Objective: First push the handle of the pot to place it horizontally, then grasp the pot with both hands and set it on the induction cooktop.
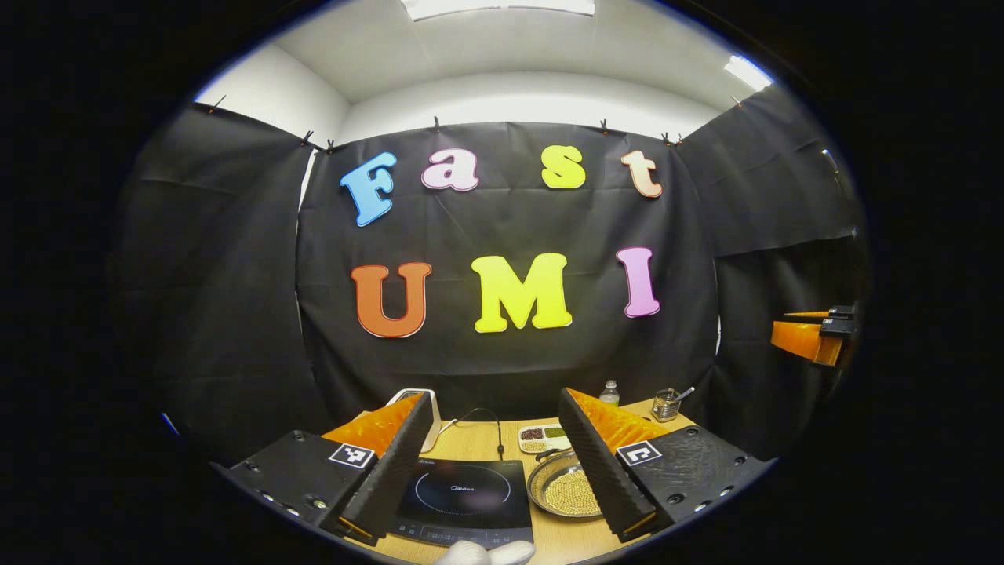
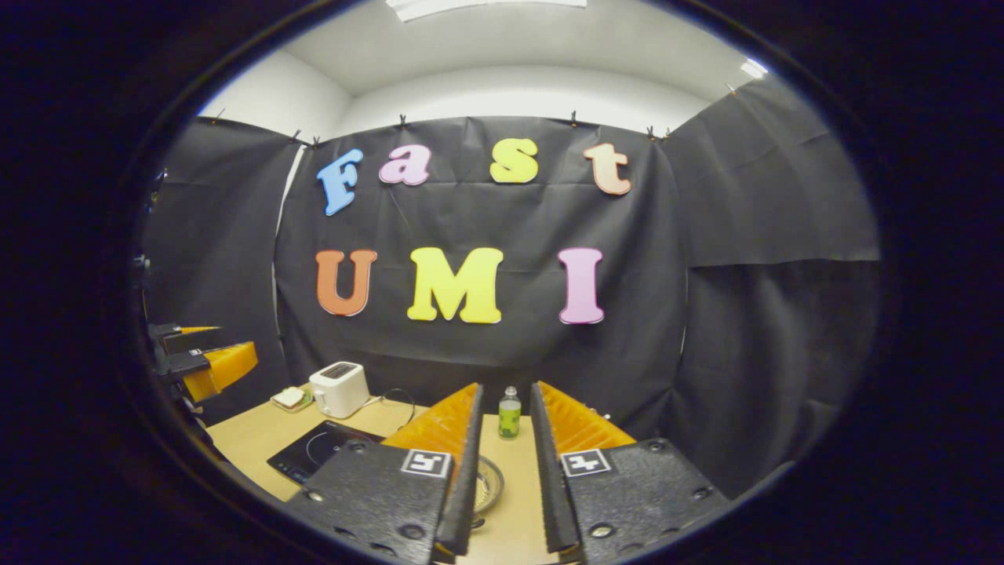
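Both grippers hover above the desk [image 1: 478, 441], so, judging by that, the task looks barely begun: the handle has yet to be pushed and the pot lifted.

In the left gripper view, the left gripper [image 1: 492, 463] has its fingers wide apart, holding nothing. Between them lies the cooktop [image 1: 463, 496], bare on top. At 12 o'clock from it a cable runs to the toaster [image 1: 430, 420]. At 1 o'clock from the cooktop sits a small tray [image 1: 543, 438] with compartments of dark, green and pale grains. The pot [image 1: 566, 488], a shallow metal pan, sits at 3 o'clock from the cooktop, just beside it, carrying small yellowish beads, perhaps beans. Its handle is hidden behind a finger, so its angle cannot be told. Farther back stand a bottle [image 1: 609, 392] and a mesh cup [image 1: 666, 405] with a utensil.

In the right gripper view, the right gripper [image 2: 506, 479] has its fingers a narrow gap apart, empty.
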